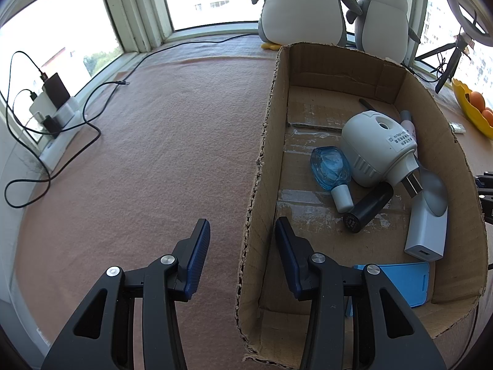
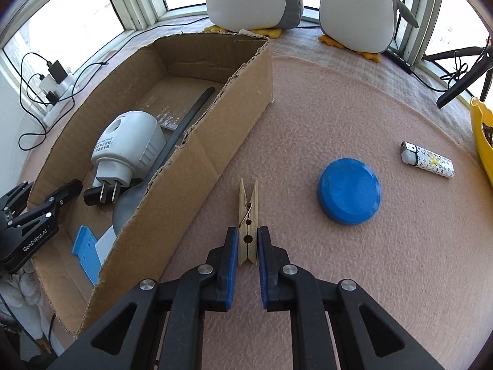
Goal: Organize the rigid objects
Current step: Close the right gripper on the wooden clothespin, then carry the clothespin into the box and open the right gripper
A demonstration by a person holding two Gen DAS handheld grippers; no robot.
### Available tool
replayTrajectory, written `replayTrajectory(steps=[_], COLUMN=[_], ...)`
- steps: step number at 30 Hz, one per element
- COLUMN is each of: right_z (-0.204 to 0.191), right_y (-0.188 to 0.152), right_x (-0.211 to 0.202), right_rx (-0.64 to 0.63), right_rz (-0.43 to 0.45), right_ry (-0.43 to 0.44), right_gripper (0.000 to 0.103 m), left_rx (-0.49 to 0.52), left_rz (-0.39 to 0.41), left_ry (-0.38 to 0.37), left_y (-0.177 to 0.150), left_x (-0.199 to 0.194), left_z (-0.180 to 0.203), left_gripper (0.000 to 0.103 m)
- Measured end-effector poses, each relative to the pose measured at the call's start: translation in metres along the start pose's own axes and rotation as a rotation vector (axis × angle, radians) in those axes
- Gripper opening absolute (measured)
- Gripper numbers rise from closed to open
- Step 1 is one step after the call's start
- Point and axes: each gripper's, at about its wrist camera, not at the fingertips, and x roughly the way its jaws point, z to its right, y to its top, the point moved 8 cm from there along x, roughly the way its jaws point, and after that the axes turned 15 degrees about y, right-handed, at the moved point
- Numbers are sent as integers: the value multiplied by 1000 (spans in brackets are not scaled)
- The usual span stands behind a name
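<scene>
Between the blue pads of the right gripper point(image 2: 248, 246), on the pink felt of the bench point(image 2: 354, 277), lies a wooden clothespin point(image 2: 248, 220). Its fingers point(image 2: 231, 256) pinch the sides of its near end. The long axis of the clothespin runs away from the camera; the split end points toward the window.

To the right of the clothespin, apart from it, lies a blue round lid point(image 2: 349, 191); farther right lies a patterned lighter point(image 2: 427, 159).

To the left stands an open cardboard box point(image 2: 215, 135). Contents: a white plug-in device point(image 1: 377, 151) with prongs, a blue bottle point(image 1: 331, 172) on its side, a black cylinder point(image 1: 368, 212), a white power bank point(image 1: 426, 234), a grey spoon point(image 1: 434, 195) and a blue flat piece point(image 1: 403, 280). The box wall hides part of the spoon in the right wrist view.

The left gripper point(image 1: 243, 256) straddles the left wall of the box. Its fingers point(image 1: 197, 259) stand apart, one on each side of the wall; contact with the cardboard cannot be made out.
</scene>
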Motion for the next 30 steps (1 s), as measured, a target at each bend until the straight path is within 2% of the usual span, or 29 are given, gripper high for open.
replayTrajectory(steps=[14, 21, 30], right_z=[-6, -31, -73], right_y=[-5, 3, 8], right_x=[-45, -67, -71], right_rx=[21, -23, -86], right_rz=[82, 116, 122], right_ry=[13, 42, 104], right_gripper=[11, 11, 11], left_rx=[0, -1, -1], left_rz=[0, 0, 0], left_ry=[0, 0, -1], left_y=[0, 0, 0], left_x=[0, 0, 0], left_z=[0, 0, 0], left_gripper=[43, 43, 43])
